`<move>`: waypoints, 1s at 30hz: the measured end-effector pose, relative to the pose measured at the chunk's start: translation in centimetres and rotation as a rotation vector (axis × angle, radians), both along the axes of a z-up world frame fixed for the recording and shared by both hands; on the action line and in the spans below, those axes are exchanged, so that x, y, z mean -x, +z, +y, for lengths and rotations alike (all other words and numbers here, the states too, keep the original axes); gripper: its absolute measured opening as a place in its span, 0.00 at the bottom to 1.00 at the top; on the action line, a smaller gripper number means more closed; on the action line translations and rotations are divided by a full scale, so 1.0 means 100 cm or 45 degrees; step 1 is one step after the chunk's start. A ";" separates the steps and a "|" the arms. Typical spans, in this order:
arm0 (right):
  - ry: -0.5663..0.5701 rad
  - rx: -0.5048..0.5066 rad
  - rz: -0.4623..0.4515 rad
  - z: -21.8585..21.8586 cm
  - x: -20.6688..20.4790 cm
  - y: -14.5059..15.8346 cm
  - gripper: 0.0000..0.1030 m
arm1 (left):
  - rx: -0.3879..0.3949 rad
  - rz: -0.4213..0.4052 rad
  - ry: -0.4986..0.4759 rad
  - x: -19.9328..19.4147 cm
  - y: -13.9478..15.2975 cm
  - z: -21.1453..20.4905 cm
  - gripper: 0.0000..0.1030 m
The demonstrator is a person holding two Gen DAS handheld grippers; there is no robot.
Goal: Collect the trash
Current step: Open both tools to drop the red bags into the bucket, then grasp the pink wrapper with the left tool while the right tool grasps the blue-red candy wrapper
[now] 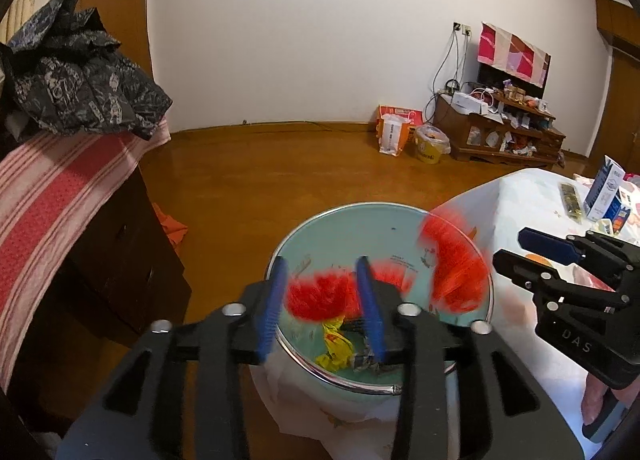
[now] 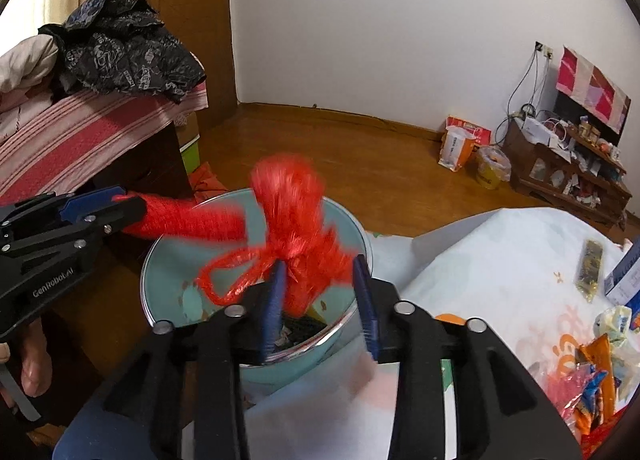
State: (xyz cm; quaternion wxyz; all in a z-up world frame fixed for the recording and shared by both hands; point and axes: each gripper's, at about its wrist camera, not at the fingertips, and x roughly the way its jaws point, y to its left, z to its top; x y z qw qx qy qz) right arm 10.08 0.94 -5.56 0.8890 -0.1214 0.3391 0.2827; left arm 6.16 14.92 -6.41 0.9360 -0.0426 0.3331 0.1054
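A red mesh net bag (image 1: 320, 296) hangs blurred over the teal trash bin (image 1: 360, 211), partly inside its mouth. My left gripper (image 1: 323, 300) is open, with one end of the net loose between its blue fingers. My right gripper (image 2: 320, 300) is open too; the net (image 2: 292, 195) brushes its left finger and stands apart from the right one. Each gripper shows in the other's view: the left (image 2: 126, 199) at the net's far end, the right (image 1: 512, 248) beside the bin. A yellow wrapper (image 1: 334, 344) and dark scraps lie in the bin (image 2: 168, 244).
A white-clothed table (image 2: 500, 252) on the right carries snack wrappers (image 2: 592, 372), a dark strip pack (image 1: 570, 199) and a blue-white carton (image 1: 604, 191). A dark dresser (image 1: 132, 244) with a striped cloth and a black bag (image 1: 80, 83) stands left. Bags and a cabinet line the far wall.
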 end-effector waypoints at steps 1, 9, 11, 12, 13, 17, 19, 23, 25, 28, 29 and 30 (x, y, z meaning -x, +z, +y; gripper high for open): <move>-0.004 -0.003 0.001 -0.001 0.001 0.000 0.39 | 0.000 0.002 0.001 0.000 -0.001 0.000 0.42; -0.135 -0.031 -0.020 -0.043 0.007 0.010 0.48 | -0.022 0.063 -0.049 -0.004 -0.016 -0.020 0.54; -0.188 -0.022 -0.048 -0.064 0.014 0.016 0.48 | -0.011 0.078 -0.083 -0.005 -0.019 -0.029 0.54; -0.206 -0.022 -0.055 -0.071 0.017 0.018 0.48 | -0.011 0.086 -0.106 -0.006 -0.020 -0.036 0.54; -0.249 -0.031 -0.072 -0.091 0.024 0.024 0.48 | -0.013 0.090 -0.124 -0.007 -0.021 -0.042 0.54; -0.399 -0.032 -0.138 -0.154 0.047 0.040 0.53 | -0.038 0.084 -0.233 -0.008 -0.019 -0.081 0.59; -0.478 -0.043 -0.153 -0.185 0.059 0.045 0.54 | -0.040 0.074 -0.287 -0.009 -0.016 -0.101 0.60; -0.649 -0.036 -0.166 -0.245 0.080 0.047 0.56 | -0.042 0.051 -0.380 -0.011 -0.008 -0.141 0.60; -0.705 -0.029 -0.164 -0.267 0.087 0.045 0.58 | -0.044 0.038 -0.425 -0.013 -0.004 -0.164 0.61; -0.795 -0.012 -0.148 -0.299 0.094 0.035 0.59 | -0.056 0.034 -0.486 -0.016 -0.003 -0.194 0.62; -0.833 -0.004 -0.142 -0.312 0.097 0.030 0.59 | -0.065 0.036 -0.508 -0.017 -0.004 -0.207 0.62; -0.849 0.000 -0.140 -0.319 0.098 0.028 0.59 | -0.070 0.040 -0.521 -0.018 -0.005 -0.214 0.62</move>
